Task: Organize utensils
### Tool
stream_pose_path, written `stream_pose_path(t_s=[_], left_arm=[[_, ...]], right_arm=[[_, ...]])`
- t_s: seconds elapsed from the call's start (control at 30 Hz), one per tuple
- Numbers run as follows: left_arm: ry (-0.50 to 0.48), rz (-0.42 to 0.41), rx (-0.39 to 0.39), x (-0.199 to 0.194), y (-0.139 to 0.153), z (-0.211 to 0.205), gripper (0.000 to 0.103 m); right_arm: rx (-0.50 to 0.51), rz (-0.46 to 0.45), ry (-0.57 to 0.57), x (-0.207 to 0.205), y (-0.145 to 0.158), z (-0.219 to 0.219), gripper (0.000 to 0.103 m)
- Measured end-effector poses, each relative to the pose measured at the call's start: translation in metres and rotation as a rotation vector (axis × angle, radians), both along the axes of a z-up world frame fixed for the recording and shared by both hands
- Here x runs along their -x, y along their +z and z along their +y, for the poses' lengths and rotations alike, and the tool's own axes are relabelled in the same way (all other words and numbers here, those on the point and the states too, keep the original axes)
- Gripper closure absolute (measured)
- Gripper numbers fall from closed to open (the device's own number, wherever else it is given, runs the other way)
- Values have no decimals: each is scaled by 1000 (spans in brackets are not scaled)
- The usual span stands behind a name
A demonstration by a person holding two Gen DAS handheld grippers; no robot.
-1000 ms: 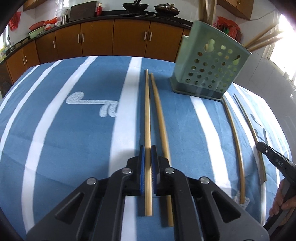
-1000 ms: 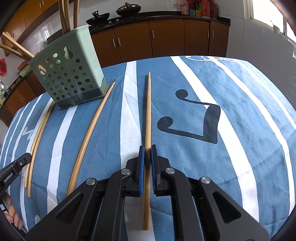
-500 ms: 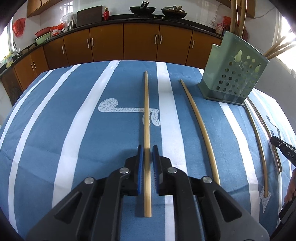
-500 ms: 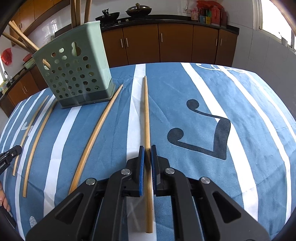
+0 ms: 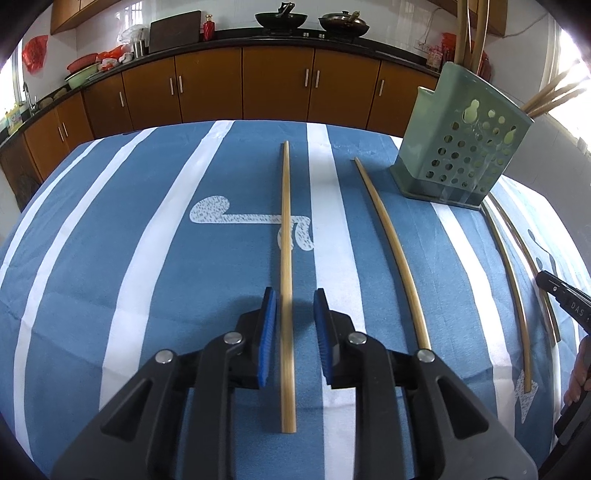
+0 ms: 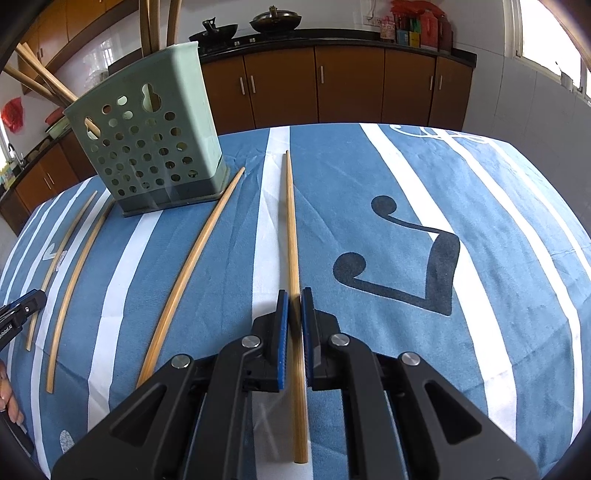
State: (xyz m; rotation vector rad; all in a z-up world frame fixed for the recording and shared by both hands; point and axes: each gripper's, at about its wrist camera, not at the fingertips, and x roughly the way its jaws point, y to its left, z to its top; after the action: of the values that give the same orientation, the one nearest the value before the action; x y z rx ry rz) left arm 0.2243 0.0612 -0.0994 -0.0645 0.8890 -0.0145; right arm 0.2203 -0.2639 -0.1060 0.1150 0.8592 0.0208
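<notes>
so the left gripper (image 5: 294,306) has its jaws spread, straddling a chopstick (image 5: 285,236) lying on the bench (image 5: 110,229). right gripper (image 6: 294,306) is clamped on another chopstick (image 6: 291,221), probably headed for the green holder (image 6: 147,147), which already has some sticks in it.

A long row of brown wooden cabinets (image 5: 243,88) with a black countertop (image 5: 332,38) runs along the back of the kitchen. Two dark woks (image 5: 281,16) sit on the stove up there, and the wall (image 5: 236,14) behind is white tile. Bright light comes in through a window (image 6: 546,33) on the right side, above more white tiles.
</notes>
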Motion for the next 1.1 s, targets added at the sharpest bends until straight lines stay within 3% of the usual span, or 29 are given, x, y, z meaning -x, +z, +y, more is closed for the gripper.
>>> stream_pose_path(t_s=[0.73,0.97,1.1], left_arm=[[-13,3,19,13,0,4,81],[-3,8,-6,18,-1,6,95],[-26,23,-27,21,2,6,95]], right_arm=[[-4,0,15,8,0,-1,95],[-12,0,22,13,-1,-4,95],[-16,-12,13,19,5,-7,95]])
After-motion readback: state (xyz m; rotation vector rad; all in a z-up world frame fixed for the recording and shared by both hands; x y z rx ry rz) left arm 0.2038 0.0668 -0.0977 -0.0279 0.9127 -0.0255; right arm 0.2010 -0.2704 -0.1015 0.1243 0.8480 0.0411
